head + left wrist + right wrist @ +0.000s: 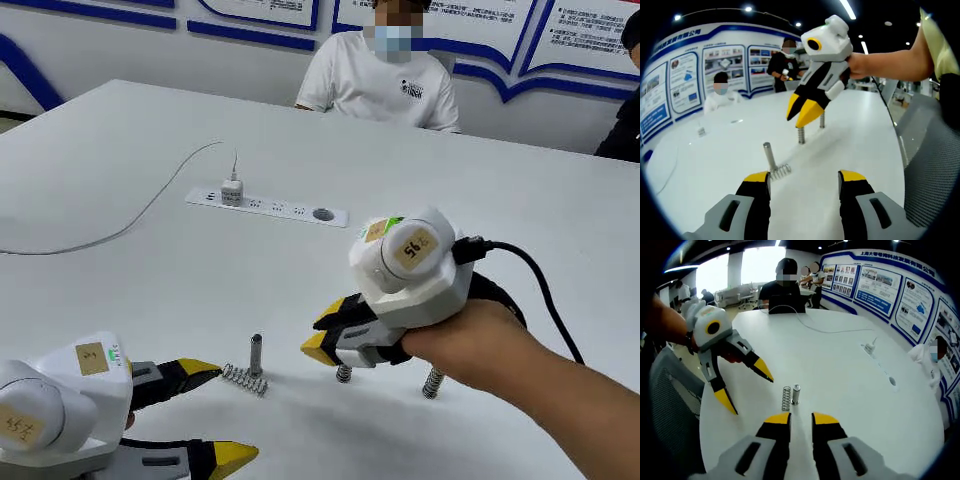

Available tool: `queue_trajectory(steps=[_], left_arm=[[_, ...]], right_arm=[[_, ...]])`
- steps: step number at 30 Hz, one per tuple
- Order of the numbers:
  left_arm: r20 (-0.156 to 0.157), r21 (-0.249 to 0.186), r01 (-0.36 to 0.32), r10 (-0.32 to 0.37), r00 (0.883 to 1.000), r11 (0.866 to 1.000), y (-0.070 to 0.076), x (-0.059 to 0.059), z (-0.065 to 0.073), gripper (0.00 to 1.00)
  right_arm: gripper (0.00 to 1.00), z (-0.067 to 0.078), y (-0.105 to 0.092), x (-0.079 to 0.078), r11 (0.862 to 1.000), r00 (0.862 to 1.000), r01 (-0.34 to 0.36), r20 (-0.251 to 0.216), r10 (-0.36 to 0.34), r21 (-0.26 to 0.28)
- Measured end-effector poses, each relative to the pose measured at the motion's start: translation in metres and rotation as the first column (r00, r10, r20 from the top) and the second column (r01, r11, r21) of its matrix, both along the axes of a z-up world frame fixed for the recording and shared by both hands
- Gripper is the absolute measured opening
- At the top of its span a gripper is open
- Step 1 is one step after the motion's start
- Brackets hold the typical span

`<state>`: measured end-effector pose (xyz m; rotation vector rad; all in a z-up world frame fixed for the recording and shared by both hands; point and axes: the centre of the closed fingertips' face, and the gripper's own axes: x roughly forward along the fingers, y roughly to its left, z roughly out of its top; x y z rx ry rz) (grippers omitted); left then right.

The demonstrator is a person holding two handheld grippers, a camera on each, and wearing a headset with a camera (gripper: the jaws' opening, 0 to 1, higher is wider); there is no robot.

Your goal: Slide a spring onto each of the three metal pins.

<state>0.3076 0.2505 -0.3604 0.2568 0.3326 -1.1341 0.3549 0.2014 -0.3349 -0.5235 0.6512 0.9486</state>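
Note:
A bare metal pin (256, 353) stands upright on the white table (150, 270), and a loose spring (244, 379) lies at its foot. Two more pins (344, 373) (432, 382) to the right each carry a spring. My right gripper (322, 330) hovers just above the middle pin, its jaws a narrow gap apart and holding nothing. My left gripper (220, 412) is wide open at the near left, its upper tip close to the loose spring. The left gripper view has the bare pin (770, 156) and spring (781, 171) straight ahead. The right gripper view looks down on the same pin (796, 394) and spring (786, 397).
A white power strip (268, 207) with a plugged charger (232, 190) and a thin cable (140, 212) lies farther back. A person in a white shirt (380, 85) sits across the table. The table's near edge is close behind the grippers.

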Motion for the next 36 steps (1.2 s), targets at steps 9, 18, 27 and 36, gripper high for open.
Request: queue_trajectory(steps=[9,18,27,36], left_arm=[[-0.004,0.004,-0.006,0.006,1.0,1.0,0.003,0.001,-0.002,0.55],[-0.008,0.007,-0.006,0.006,1.0,1.0,0.004,0.001,-0.003,0.55],[-0.01,0.01,-0.007,0.008,1.0,1.0,0.005,0.002,-0.003,0.55],[-0.013,0.014,-0.01,0.01,1.0,1.0,0.006,0.002,-0.004,0.55]], right_arm=[[0.17,-0.029,0.023,-0.007,0.999,0.998,0.006,-0.067,-0.003,0.042],[0.16,-0.05,0.031,-0.005,0.998,0.997,0.029,-0.072,-0.025,0.052],[0.16,-0.061,0.037,0.001,0.996,0.994,0.06,-0.095,-0.053,0.065],[0.13,-0.069,0.039,0.002,0.996,0.994,0.065,-0.096,-0.059,0.056]])
